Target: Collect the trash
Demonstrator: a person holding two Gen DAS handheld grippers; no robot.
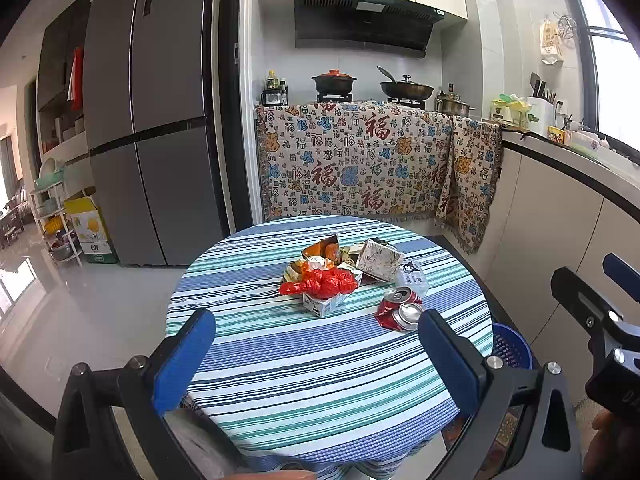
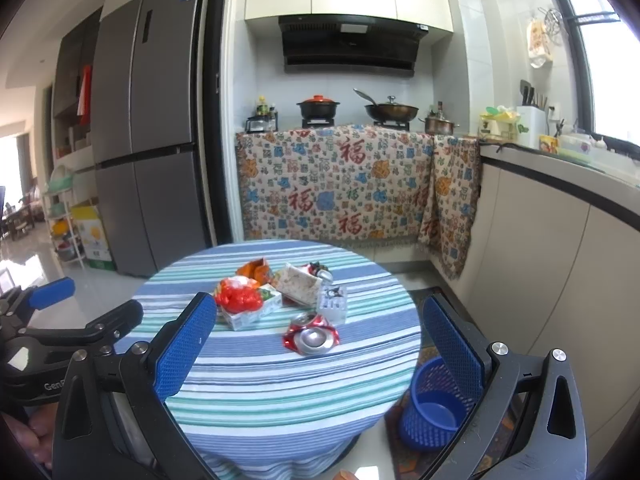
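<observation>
A heap of trash lies mid-table on the striped tablecloth (image 1: 304, 360): a red plastic bag (image 1: 320, 282) in a small carton, an orange wrapper (image 1: 320, 249), a patterned paper box (image 1: 378, 259), a white packet (image 1: 412, 276) and a crushed red can (image 1: 400, 309). The right wrist view shows the can (image 2: 312, 336) and red bag (image 2: 238, 300) too. My left gripper (image 1: 316, 344) is open and empty, short of the heap. My right gripper (image 2: 320, 340) is open and empty, above the table's near side. A blue mesh bin (image 2: 434, 404) stands on the floor right of the table.
A grey fridge (image 1: 148, 120) stands at the left. A counter draped with patterned cloth (image 1: 352, 160) carries pots behind the table. White cabinets (image 2: 560, 264) run along the right. A rack and yellow box (image 1: 88, 228) stand far left.
</observation>
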